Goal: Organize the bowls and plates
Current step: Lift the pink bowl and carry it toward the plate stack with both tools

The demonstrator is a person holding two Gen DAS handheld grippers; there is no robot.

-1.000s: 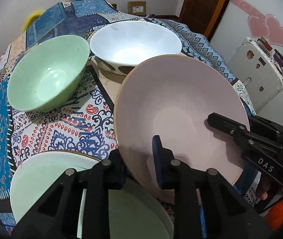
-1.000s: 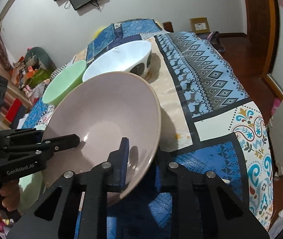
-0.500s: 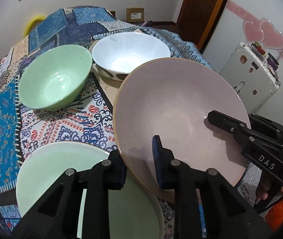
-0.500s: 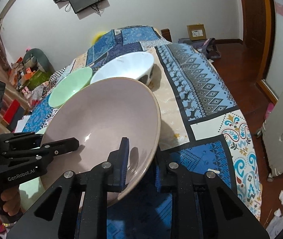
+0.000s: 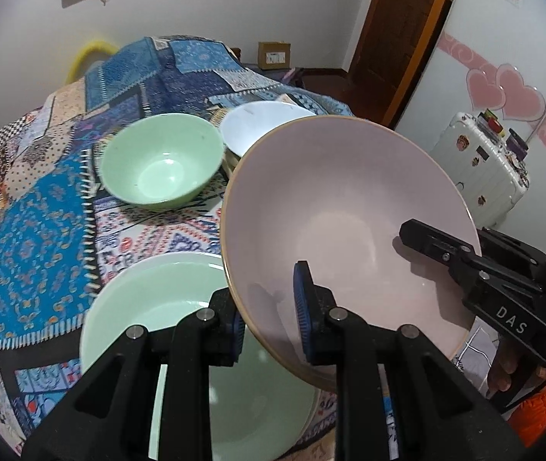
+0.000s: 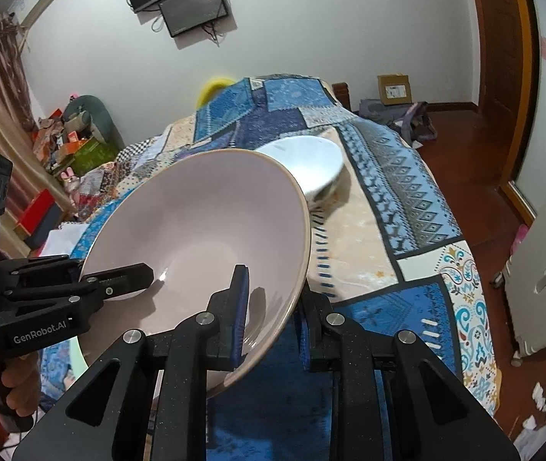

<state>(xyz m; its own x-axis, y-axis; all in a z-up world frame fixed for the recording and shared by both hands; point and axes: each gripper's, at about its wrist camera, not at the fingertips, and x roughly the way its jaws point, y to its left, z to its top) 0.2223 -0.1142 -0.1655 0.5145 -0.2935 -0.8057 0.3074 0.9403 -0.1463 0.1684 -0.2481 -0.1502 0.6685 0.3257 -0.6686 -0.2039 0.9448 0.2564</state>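
Left gripper (image 5: 269,317) clamped on the near rim of the pink plate (image 5: 346,207), one finger inside, one beneath. Right gripper (image 6: 273,307) clamped on the opposite rim the same way. Both held above the bed, fingers pointing toward each other, bare fingers (image 5: 503,368) wrapped around the right handle.

The pink bowl (image 5: 342,230) hides the near side of the white bowl (image 5: 257,126), and in the right wrist view it covers the green bowl entirely. The green plate (image 5: 157,307) runs under the pink bowl and behind the left gripper (image 5: 267,322), its near edge lost there. The outer fingers (image 6: 309,326) of the right gripper (image 6: 273,319) sit behind the bowl's rim, mostly out of sight. The white bowl's dark pattern is blurred.
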